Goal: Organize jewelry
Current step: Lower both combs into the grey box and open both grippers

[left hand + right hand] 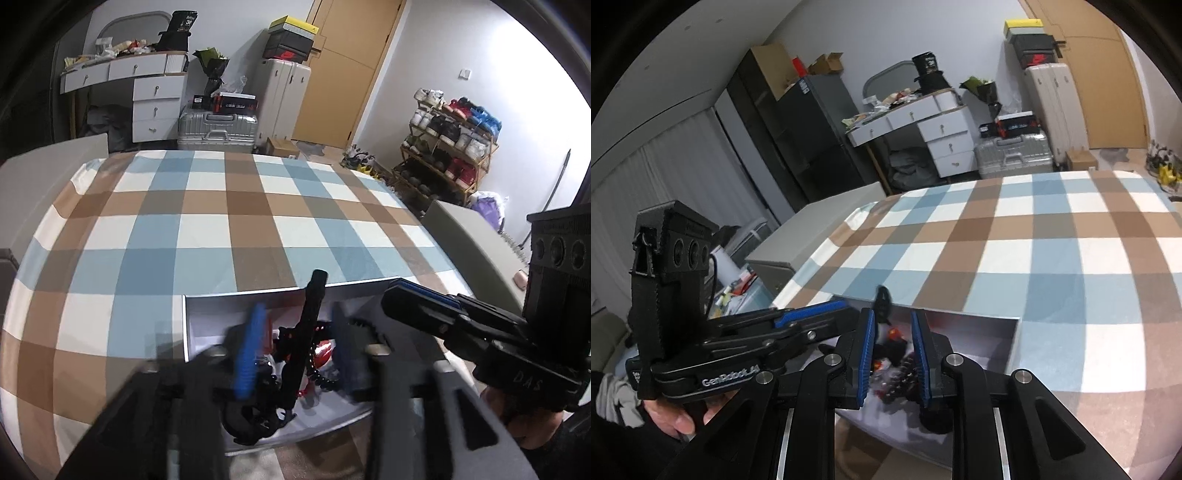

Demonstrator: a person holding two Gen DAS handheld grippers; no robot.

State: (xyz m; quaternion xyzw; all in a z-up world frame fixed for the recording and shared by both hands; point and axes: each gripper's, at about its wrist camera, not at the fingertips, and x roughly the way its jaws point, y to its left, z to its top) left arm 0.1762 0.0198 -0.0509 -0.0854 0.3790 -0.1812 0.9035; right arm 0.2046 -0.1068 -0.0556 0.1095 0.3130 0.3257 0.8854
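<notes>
Left gripper (295,325): Its two fingers are apart, about half way open. They look blurry.
Left fingers (246,354): One has a blue pad. The other one is dark and smeared.
Between the left fingers: A long black piece (312,314) stands tilted in the gap, with its top leaning away. I see space between it and the blue pad. The blur hides whether the dark finger touches it.
Left gripper from the other side (827,321): It reaches in from the left, with its tips at the near left corner of the box. A hand (676,413) holds its handle.
Right gripper (894,332): Its blue pads stand a little way apart, in a narrow gap. Nothing is pinched between them.
Right gripper from the other side (391,299): It comes in from the right. Its tips are over the right side of the box, well apart from the long black piece.
Past the right pads: The long black piece (882,295) pokes up above the far wall of the box.
Red piece (323,350): It lies in the box, just beside the long black piece.
Black beads (327,382): They lie in a string near the red piece, below both grippers.
White box (207,314): It is open on top and holds all the jewelry.
Checked cloth (221,229): The box sits on its near edge. The squares are blue, brown and white.
</notes>
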